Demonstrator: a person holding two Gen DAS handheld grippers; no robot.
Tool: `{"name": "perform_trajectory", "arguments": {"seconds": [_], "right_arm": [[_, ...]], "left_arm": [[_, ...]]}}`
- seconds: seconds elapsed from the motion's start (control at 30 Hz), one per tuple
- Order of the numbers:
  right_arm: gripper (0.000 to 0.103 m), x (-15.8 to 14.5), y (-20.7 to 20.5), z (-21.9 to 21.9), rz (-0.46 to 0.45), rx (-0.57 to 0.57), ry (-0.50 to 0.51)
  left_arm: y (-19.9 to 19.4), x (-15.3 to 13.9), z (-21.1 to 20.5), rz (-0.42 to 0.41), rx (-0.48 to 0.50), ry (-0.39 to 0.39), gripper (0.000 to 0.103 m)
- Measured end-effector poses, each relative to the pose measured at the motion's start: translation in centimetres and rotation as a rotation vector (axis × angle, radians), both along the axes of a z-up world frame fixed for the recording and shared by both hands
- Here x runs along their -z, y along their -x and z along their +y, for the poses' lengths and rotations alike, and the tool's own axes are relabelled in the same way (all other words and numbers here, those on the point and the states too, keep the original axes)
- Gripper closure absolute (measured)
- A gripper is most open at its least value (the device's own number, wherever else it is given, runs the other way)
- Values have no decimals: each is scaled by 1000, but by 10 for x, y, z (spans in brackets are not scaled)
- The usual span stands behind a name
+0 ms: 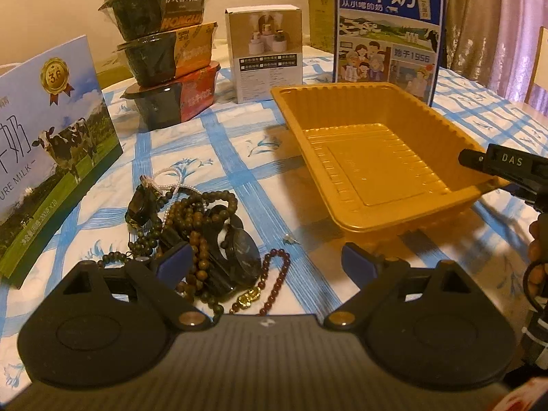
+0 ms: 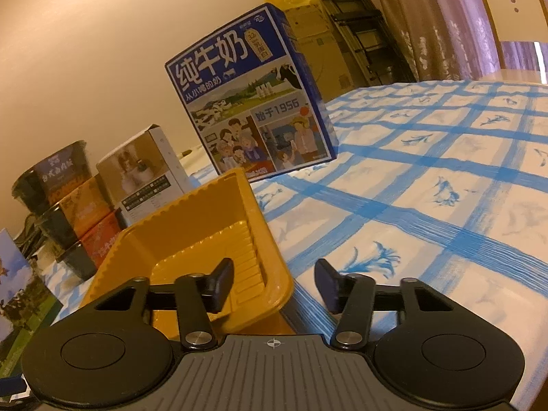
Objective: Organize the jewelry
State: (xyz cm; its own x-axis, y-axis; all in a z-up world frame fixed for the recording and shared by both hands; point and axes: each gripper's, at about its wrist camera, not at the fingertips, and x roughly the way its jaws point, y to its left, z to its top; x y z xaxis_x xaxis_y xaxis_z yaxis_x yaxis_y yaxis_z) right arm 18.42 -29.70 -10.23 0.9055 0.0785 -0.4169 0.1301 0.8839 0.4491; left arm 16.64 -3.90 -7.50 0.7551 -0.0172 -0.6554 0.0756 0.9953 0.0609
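Both claws (image 1: 265, 262) (image 2: 274, 286) spread wide; yellow tray (image 1: 370, 157) holds nothing; jewelry heap (image 1: 195, 239) lies beside it.

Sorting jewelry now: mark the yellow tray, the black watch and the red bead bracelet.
yellow tray (image 1: 383, 174), left wrist view, bare floor.
black watch (image 1: 243, 251), left wrist view, dial.
red bead bracelet (image 1: 277, 282), left wrist view, right strand.

**Readable print on the table**

I read "纯牛奶", "从小喝的奶" and "始于1956" on the blue milk box (image 1: 388, 30). The left milk carton (image 1: 51, 144) shows "36" and "URE MILK". The top bowl (image 1: 157, 7) says "HONGLU". The right gripper (image 1: 507, 167) bears "DAS".
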Motion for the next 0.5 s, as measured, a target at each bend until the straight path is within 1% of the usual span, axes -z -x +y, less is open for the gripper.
{"name": "perform_trajectory", "arguments": {"seconds": [0.07,0.1,0.17,0.23,0.27,0.3,0.4,0.5], "right_arm": [[61,1,-5,2,-9,-3,3],[63,3,-7,2,-11,-6,5],[76,5,-11,3,-9,-14,12],[85,6,-12,3,-14,-25,18],[87,7,-12,3,-19,-28,24],[92,6,-12,2,-24,-36,32],[94,3,-10,1,-42,-48,53],[95,0,-8,-8,-56,-40,42]], "left_arm": [[-4,2,0,2,0,-1,12],[-5,2,1,3,2,0,12],[-8,3,0,3,5,-2,12],[-9,4,-1,3,6,-3,12],[-10,5,-2,3,8,-3,13],[-11,4,-2,3,10,-3,13],[-13,5,-4,2,22,-7,13],[-14,5,-6,-1,34,-14,13]]}}
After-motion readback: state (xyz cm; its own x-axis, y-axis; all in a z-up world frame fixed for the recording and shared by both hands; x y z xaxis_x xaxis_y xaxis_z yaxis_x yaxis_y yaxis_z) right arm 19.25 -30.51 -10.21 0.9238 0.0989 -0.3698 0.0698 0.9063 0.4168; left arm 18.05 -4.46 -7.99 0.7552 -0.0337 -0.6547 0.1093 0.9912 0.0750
